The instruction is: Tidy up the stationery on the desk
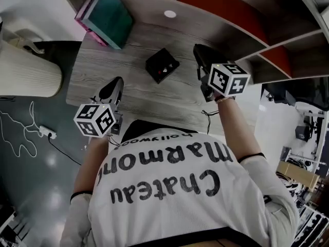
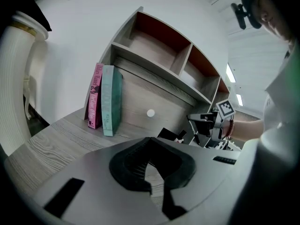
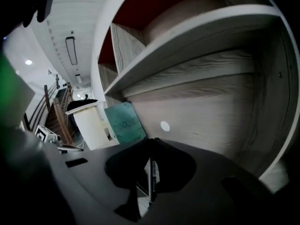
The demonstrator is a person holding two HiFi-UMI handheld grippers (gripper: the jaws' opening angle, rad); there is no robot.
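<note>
Left gripper (image 2: pixel 151 168) was clenched on nothing; right gripper (image 3: pixel 149 168), by the shelf (image 3: pixel 187 46), seemed clamped on a thin dark item (image 3: pixel 151 178), perhaps a pen; next, it likely needed lowering into the black box (image 1: pixel 162 65) on the table (image 1: pixel 103 71).

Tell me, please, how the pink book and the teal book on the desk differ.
The teal book has a wider spine than the pink book. The pink book stands nearer the left edge of the desk; the teal book stands inward of it. Both are upright, touching side by side, by the back panel.
</note>
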